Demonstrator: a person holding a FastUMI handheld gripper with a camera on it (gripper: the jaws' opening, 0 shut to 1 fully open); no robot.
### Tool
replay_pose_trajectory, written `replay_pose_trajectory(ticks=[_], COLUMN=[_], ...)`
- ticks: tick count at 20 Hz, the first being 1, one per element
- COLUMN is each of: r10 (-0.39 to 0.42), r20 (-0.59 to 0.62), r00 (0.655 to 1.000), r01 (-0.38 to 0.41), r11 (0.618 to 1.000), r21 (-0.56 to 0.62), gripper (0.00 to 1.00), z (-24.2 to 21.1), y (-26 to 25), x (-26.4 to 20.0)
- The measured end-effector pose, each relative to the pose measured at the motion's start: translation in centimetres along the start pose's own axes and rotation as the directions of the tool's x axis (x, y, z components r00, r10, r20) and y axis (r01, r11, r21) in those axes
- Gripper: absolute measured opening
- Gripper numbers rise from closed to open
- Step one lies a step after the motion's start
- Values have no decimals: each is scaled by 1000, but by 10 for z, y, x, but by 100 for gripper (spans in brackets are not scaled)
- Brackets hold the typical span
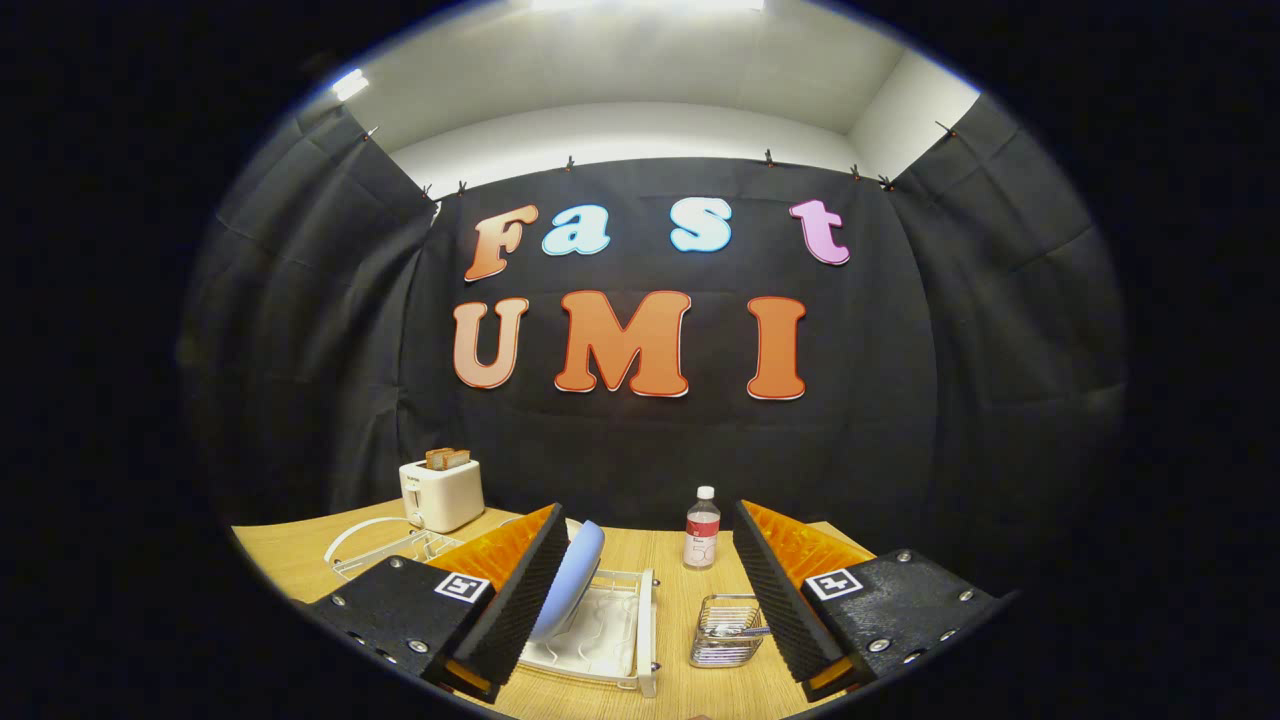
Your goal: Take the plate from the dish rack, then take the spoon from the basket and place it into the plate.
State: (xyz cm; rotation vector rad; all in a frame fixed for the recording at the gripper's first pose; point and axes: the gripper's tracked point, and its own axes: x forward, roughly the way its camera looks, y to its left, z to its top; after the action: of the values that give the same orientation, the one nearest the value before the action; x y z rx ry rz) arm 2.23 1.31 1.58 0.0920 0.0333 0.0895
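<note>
Two black ribbed fingers of the claw point(640, 600) stand wide apart above the wooden surface point(690, 690), holding nothing. Pale blue plate point(570, 580) stands on edge in the white dish rack point(610, 635), just beside the left finger; contact cannot be confirmed. Wire basket point(725, 630) sits between the fingers, nearer the right one, with the spoon point(745, 631) lying in it. Beyond stand a bottle point(702, 528) and a white toaster point(441, 492) holding toast.
</note>
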Motion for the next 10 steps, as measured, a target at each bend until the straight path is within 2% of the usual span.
replay_pose_trajectory(ticks=[4, 10], r10=[121, 202], r20=[-89, -237], r00=[989, 950], r01=[-116, -186], r11=[992, 979], r21=[53, 87], gripper=[99, 99], z=[-11, -28], y=[16, 28], x=[25, 70])
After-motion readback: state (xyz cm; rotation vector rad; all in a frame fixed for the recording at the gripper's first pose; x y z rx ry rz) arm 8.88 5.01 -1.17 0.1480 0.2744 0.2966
